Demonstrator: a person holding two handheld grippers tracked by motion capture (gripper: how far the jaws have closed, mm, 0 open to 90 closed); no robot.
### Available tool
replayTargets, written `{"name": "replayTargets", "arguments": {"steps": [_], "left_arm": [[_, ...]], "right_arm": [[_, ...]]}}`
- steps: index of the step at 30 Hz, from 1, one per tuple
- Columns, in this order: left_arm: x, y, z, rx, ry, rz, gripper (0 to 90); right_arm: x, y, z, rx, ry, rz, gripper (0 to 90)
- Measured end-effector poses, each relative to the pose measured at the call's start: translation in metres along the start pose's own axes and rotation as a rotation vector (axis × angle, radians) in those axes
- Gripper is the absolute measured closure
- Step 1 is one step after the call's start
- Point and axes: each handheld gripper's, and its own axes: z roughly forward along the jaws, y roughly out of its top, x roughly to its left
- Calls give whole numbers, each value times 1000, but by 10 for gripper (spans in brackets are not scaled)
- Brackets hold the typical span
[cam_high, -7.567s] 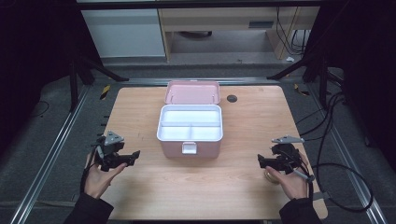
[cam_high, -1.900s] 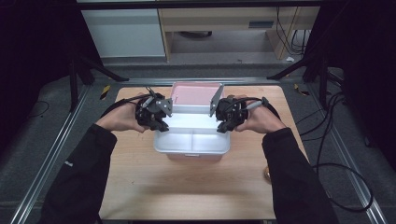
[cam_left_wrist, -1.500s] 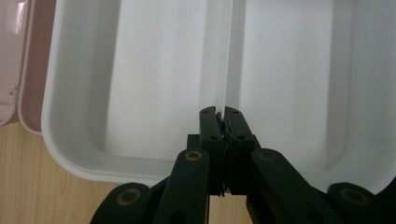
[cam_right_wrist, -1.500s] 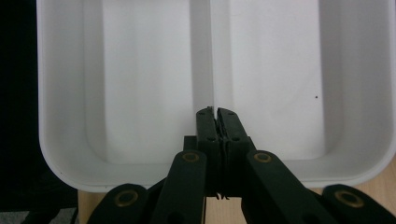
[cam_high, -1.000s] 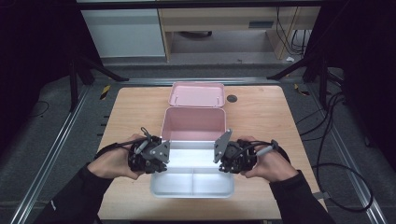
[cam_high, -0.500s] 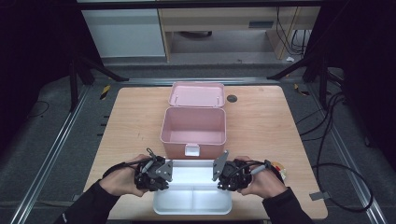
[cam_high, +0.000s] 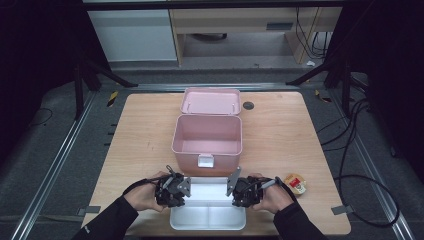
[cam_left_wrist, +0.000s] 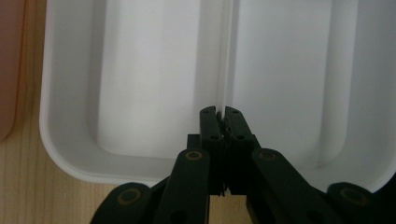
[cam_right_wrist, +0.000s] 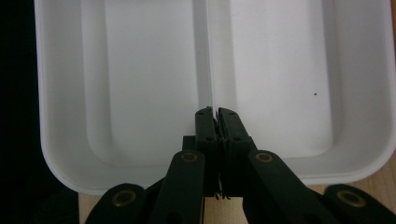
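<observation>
Pink box (cam_high: 207, 139) sits mid-surface with its lid (cam_high: 210, 101) flipped back, its inside bare. White two-compartment tray (cam_high: 208, 217) lies at the near edge of the wooden surface (cam_high: 135, 135), just in front of the box, both compartments bare and glossy. Left gripper (cam_left_wrist: 220, 116) and right gripper (cam_right_wrist: 214, 116) each have jaws clamped on the tray's centre divider (cam_left_wrist: 226, 56), one from each end.

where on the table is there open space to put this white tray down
Bare wood lies left of the pink box, between it and the table's left edge, and right of it, from the dark round spot down to the small round item. The near middle is crowded: white tray, left gripper, right gripper.
</observation>
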Motion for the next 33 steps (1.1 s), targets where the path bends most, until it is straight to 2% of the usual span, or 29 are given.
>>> {"name": "replayTargets", "arguments": {"steps": [4,8,10,13,16,19,22,25,28,33], "left_arm": [[-1,-1,7,21,2,8,883],[-1,-2,7,14,7,-10,874],[-1,-3,6,0,27,-24,822],[0,-6,-4,-60,55,-61,721],[0,-10,-15,-128,82,-121,616],[1,-18,-26,-180,125,-193,526],[5,-29,-32,-206,189,-277,440],[10,-42,-35,-250,238,-395,377],[16,-56,-36,-292,289,-511,342],[23,-77,-37,-357,358,-665,300]], "right_arm": [[1,0,6,10,-16,5,873],[2,0,6,1,-27,10,861],[3,0,7,-6,-31,15,817],[6,1,4,-38,-47,46,726],[4,1,-4,-112,-76,88,655],[2,-2,-14,-170,-130,143,594],[-1,-7,-24,-217,-190,205,542],[-6,-16,-34,-260,-252,279,475],[-10,-28,-45,-308,-320,370,460],[-17,-52,-61,-307,-447,496,396]]}}
